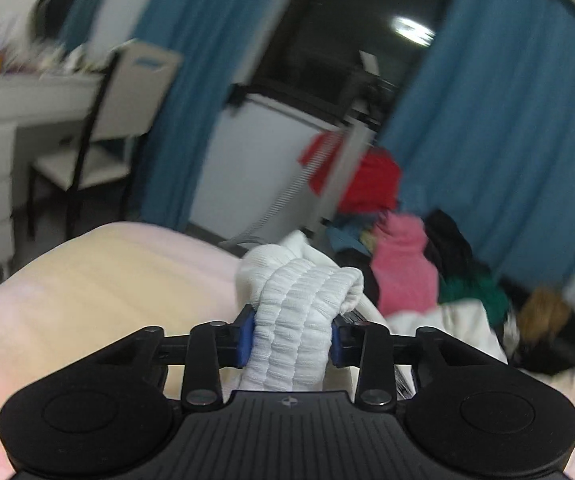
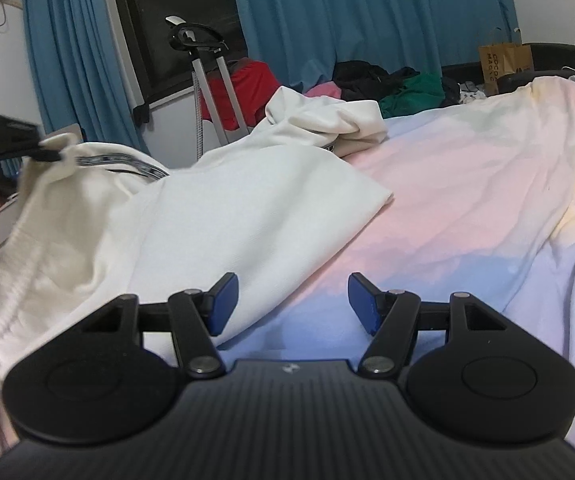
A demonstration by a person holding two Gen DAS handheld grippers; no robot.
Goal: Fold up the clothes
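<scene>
A heap of other clothes (image 2: 387, 84) lies at the far edge of the bed (image 2: 467, 200), black, green and pink pieces jumbled together, with a red garment (image 2: 247, 92) behind the metal handle (image 2: 215, 92) of what looks like a suitcase. Blue curtains (image 2: 347, 12) hang on either side of a dark window (image 2: 183, 12). A brown paper bag (image 2: 503, 64) stands at the far right, next to a dark seat. In the left wrist view a chair (image 1: 99, 136) is pushed up to a white worktop (image 1: 27, 96) carrying blurred clutter.

The white garment (image 2: 227, 216) sprawls across the left half of the bed, its long axis running from the ribbed hem at the near left towards a bunched part (image 2: 327, 120) at the far side, just short of the heap. A flat corner of it points right onto the pastel sheet.

The left gripper (image 1: 292, 334) is clamped on the ribbed white hem (image 1: 299, 300), which bulges up between its blue pads (image 1: 245, 336) and is lifted off the bed. The right gripper (image 2: 291, 304) hovers low over the sheet, jaws spread wide with nothing between them, its left pad just beside the garment's near edge.
</scene>
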